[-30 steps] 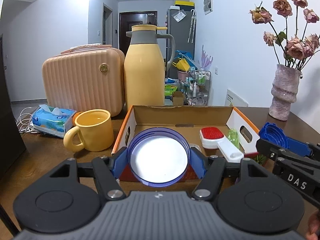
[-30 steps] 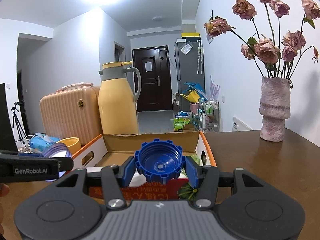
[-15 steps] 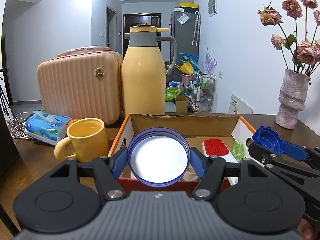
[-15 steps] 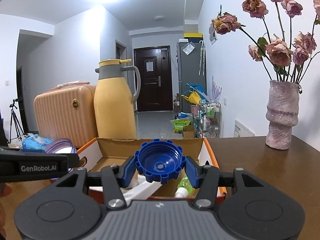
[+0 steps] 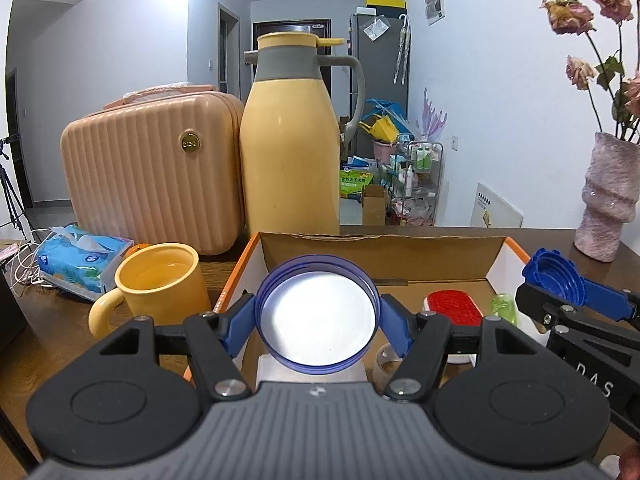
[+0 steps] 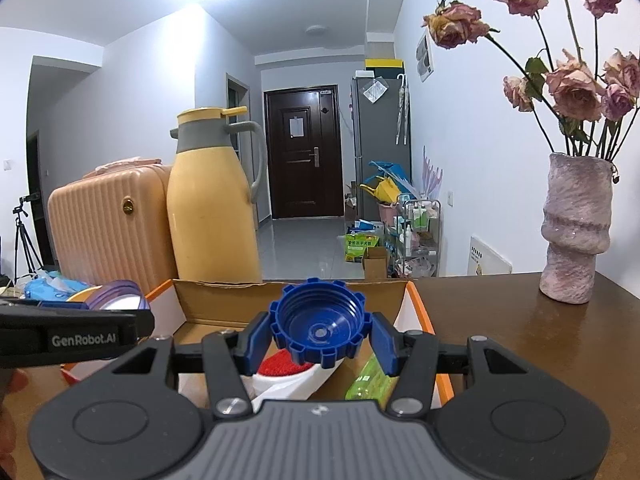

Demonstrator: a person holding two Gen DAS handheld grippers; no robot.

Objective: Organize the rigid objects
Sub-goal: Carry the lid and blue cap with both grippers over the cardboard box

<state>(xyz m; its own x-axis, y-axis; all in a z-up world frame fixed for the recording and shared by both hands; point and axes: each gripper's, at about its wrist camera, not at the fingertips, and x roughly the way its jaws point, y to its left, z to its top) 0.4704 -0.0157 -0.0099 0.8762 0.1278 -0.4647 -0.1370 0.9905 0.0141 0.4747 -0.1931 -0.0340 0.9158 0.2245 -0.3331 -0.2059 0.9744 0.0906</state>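
Note:
My left gripper (image 5: 317, 322) is shut on a round purple-rimmed lid (image 5: 317, 314) with a white inside, held over the near left part of the open cardboard box (image 5: 380, 250). My right gripper (image 6: 318, 336) is shut on a ridged blue screw cap (image 6: 318, 326), hanging over the box's (image 6: 296, 300) right half. Each gripper shows at the edge of the other's view: the blue cap (image 5: 554, 280) at the right, the purple lid (image 6: 120, 294) at the left. In the box lie a red-and-white brush (image 5: 450, 308), a green bottle (image 6: 370, 380) and a small clear ring (image 5: 388, 364).
A yellow mug (image 5: 160, 286) stands left of the box, a tissue pack (image 5: 76, 254) beyond it. Behind are a tall yellow thermos jug (image 5: 290, 148) and a peach ribbed case (image 5: 148, 172). A pink vase (image 6: 576, 228) of dried roses stands at the table's far right.
Both grippers moved forward with their lids, from before the box's near wall to over its inside. The box and the jug look larger and closer.

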